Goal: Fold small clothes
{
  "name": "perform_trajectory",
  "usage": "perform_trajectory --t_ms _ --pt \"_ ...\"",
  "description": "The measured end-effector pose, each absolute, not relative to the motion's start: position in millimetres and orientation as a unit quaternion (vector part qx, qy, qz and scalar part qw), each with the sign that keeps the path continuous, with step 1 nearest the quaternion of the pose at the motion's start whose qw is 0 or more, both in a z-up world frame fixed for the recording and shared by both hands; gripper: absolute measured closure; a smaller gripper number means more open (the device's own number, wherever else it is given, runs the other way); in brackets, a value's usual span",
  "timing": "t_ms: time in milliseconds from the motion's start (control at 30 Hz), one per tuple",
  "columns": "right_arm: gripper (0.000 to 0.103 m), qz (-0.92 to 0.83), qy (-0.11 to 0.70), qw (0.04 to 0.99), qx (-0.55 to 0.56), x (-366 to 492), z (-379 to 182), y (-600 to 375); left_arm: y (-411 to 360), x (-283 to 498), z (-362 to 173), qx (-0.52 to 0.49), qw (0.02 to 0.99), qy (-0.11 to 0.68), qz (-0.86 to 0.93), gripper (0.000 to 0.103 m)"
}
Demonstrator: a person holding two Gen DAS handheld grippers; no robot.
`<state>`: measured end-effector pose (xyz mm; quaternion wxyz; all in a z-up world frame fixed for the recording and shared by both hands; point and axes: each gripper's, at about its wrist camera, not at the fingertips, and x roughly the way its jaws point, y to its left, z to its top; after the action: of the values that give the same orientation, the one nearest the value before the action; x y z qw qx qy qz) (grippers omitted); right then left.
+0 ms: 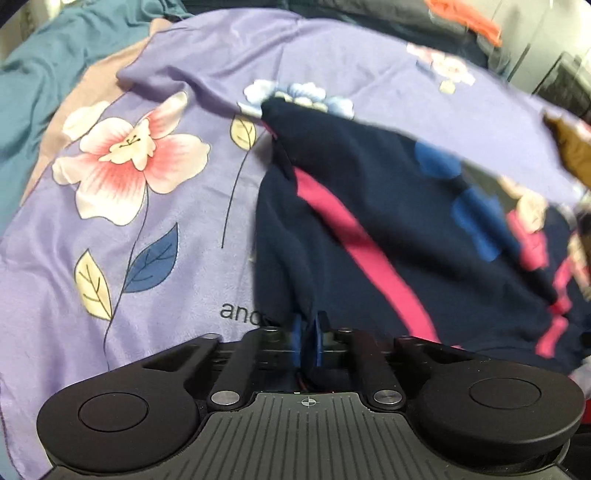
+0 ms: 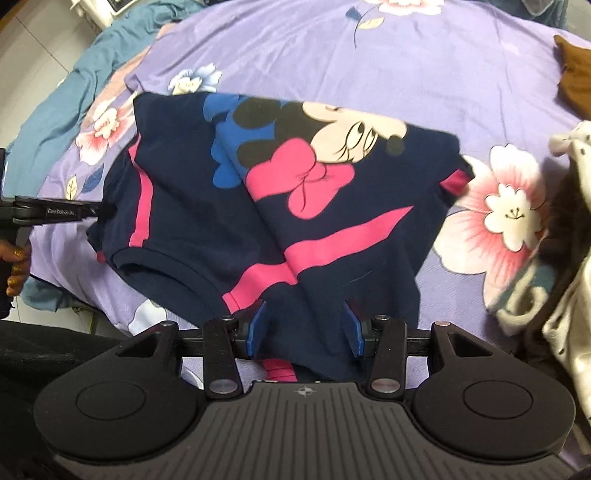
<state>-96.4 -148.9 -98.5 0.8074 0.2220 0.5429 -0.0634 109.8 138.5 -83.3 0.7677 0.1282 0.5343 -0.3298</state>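
While the left claw pinches the navy shirt, the right claw gapes

You see a navy shirt with pink stripes and a cartoon mouse print on a purple floral bedsheet.

A home bedroom is shown. A bed is covered by a purple floral bedsheet, printed with pink-and-white flowers, over a teal blanket hanging toward a pale tiled floor. Household laundry is scattered on it: a brown garment, a cream dotted garment and an orange cloth.
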Motion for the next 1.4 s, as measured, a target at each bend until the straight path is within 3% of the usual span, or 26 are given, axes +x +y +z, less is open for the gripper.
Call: perform_trajectory --t_ms 267,467,567,633,700,733,767,1033,1133,1400 --pt "0.053 -0.055 0.540 0.813 0.211 -103 -91 -151 166 104 -73 0.137 0.764 0.544 -0.319 0.067" --pt "0.049 -0.069 0.576 0.784 0.223 -103 -124 -157 162 112 -85 0.145 0.760 0.558 -0.300 0.060" --pt "0.045 -0.063 0.580 0.786 0.203 -107 -133 -154 157 115 -84 0.161 0.755 0.559 -0.302 0.052" --pt "0.043 -0.059 0.591 0.784 0.181 -110 -129 -150 159 114 -80 0.165 0.757 0.554 -0.304 0.029" --pt "0.035 -0.063 0.609 0.772 0.171 -117 -127 -150 162 112 -74 0.176 0.765 0.541 -0.303 0.019" --pt "0.037 -0.072 0.618 0.764 0.172 -121 -128 -152 163 110 -72 0.183 0.767 0.535 -0.303 0.004" --pt "0.040 -0.080 0.621 0.760 0.175 -127 -128 -153 163 107 -69 0.193 0.771 0.528 -0.298 0.000" --pt "0.039 -0.106 0.597 0.763 0.225 -137 -121 -174 128 74 -55 0.270 0.776 0.474 -0.316 0.000" --pt "0.025 -0.107 0.587 0.771 0.223 -131 -115 -182 98 49 -52 0.295 0.768 0.455 -0.340 0.000" --pt "0.025 -0.074 0.526 0.780 0.329 -118 -95 -243 -12 -61 -48 0.296 0.709 0.445 -0.461 0.000"
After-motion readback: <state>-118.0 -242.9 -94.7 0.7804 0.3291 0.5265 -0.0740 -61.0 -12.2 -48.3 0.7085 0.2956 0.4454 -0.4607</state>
